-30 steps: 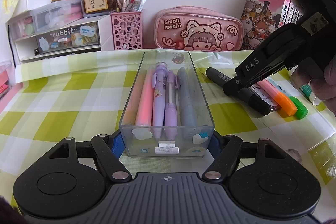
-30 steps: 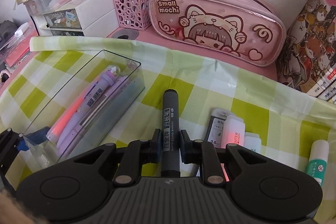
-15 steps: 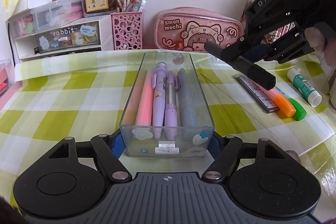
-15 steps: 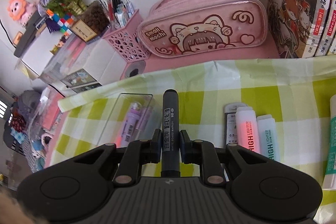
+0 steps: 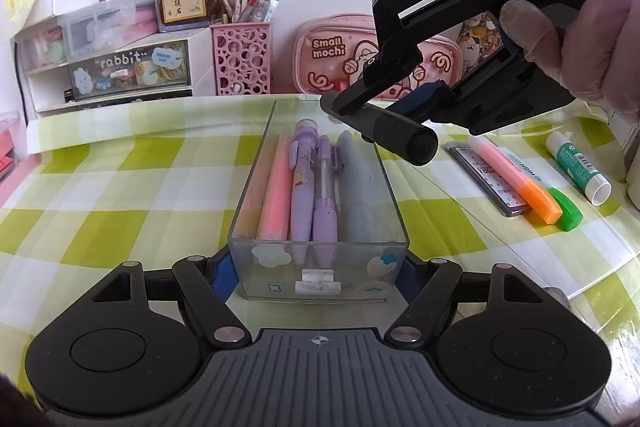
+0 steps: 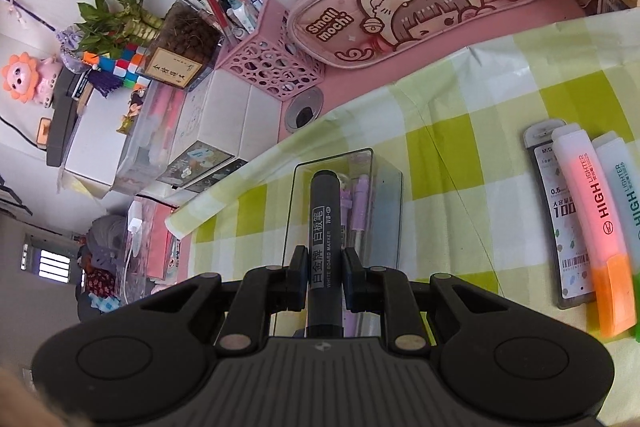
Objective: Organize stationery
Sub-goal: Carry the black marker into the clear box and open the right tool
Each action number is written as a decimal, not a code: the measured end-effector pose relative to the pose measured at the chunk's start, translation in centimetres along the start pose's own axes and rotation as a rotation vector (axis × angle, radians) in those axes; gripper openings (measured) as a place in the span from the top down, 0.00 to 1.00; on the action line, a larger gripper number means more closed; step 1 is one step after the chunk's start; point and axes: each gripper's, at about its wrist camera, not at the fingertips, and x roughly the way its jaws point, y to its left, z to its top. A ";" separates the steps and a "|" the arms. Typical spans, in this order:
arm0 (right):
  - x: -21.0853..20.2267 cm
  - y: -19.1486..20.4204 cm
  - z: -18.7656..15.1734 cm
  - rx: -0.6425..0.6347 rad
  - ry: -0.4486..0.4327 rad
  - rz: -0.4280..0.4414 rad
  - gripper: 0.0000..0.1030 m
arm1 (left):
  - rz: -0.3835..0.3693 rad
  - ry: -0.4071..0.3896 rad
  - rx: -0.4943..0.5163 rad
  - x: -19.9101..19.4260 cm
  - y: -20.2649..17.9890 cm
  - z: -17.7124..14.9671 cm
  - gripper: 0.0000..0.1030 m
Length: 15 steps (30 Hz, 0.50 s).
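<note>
While clear rectangular plastic tray (image 5: 318,227) is gripped at near end by left gripper (image 5: 318,269), black cylindrical whiteboard marker (image 6: 325,239) is clamped between narrowed jaws of right gripper (image 6: 325,277). Marker is held in air above far right part of tray, apart from contents. Pink, purple and grey pens (image 5: 312,183) are laid lengthwise inside tray. Orange-capped pink highlighter (image 5: 516,173) and white glue stick (image 5: 578,161) are noted on green-checked tablecloth (image 5: 120,187), right of tray.

"WHITE BOARD MARKER" on marker (image 6: 325,247), "Small mochi" on pouch (image 5: 332,65)
</note>
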 end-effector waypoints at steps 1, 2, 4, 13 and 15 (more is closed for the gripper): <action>0.2 -0.2 0.0 0.022 -0.002 -0.006 0.57 | -0.001 0.000 -0.002 0.0 0.0 0.0 0.29; 0.3 -0.3 0.0 0.036 -0.004 -0.007 0.57 | -0.002 -0.001 -0.003 0.0 0.0 0.0 0.29; 0.6 -0.4 -0.1 0.064 -0.003 -0.007 0.57 | -0.003 -0.001 -0.004 0.0 0.0 0.0 0.29; 1.0 -0.4 -0.5 0.129 -0.051 -0.011 0.57 | -0.002 -0.001 -0.004 0.0 0.0 0.0 0.29; 1.2 -0.4 -0.5 0.141 -0.055 -0.015 0.57 | -0.003 -0.001 -0.004 0.0 0.0 0.0 0.29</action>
